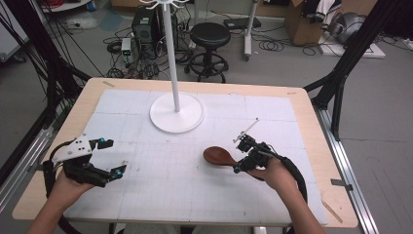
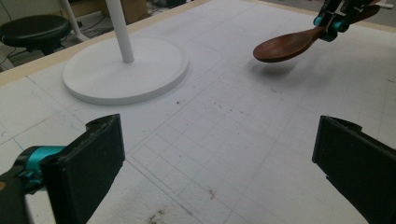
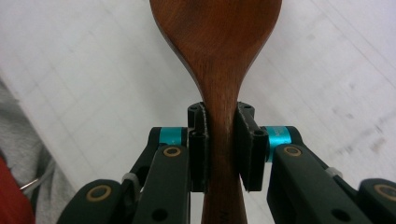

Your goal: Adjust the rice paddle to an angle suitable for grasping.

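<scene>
A brown wooden spoon hangs a little above the white gridded mat, its bowl pointing left. My right gripper is shut on the spoon's neck; both pads press the handle just below the bowl. In the left gripper view the spoon floats above its shadow at the upper right. At the mat's left side my left gripper is held wide open, nothing between its fingers. A white pole stand with a round base rises at the mat's far middle.
The white mat covers most of the wooden table. A black stool, cables and a computer tower stand on the floor beyond the far edge. Black frame legs flank the table left and right.
</scene>
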`<state>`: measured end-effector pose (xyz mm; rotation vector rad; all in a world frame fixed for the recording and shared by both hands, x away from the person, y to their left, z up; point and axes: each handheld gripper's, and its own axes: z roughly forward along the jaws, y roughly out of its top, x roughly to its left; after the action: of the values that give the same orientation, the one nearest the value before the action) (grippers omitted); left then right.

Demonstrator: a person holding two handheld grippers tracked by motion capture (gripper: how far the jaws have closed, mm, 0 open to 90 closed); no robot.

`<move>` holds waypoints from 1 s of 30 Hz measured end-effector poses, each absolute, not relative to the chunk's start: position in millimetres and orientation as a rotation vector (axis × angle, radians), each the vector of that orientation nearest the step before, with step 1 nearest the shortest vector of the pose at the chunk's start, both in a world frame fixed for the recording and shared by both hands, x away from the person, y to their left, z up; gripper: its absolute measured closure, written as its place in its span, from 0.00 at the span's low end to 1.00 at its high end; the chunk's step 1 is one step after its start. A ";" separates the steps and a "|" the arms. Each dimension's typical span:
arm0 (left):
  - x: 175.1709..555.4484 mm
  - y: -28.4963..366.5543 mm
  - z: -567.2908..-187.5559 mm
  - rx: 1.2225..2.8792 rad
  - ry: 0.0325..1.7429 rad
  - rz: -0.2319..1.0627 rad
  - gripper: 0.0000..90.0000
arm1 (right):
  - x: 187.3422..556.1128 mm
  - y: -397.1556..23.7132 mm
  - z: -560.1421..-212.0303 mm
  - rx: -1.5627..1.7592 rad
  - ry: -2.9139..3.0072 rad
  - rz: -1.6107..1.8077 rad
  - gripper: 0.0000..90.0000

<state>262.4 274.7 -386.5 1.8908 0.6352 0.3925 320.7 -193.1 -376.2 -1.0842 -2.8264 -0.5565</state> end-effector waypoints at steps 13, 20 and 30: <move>262.6 274.4 -386.8 1.892 0.637 0.393 0.03 | 314.6 -151.5 -370.1 -0.929 -2.843 -0.607 0.86; 262.7 274.5 -386.9 1.891 0.637 0.390 0.03 | 310.5 -125.5 -371.7 -0.784 -2.874 -0.610 0.86; 262.6 276.2 -386.8 1.888 0.635 0.389 0.03 | 310.6 -100.9 -373.5 -0.643 -2.896 -0.615 0.86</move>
<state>262.6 276.2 -386.8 1.8881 0.6349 0.3895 310.6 -100.9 -373.5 -0.6432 -2.8955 -0.6153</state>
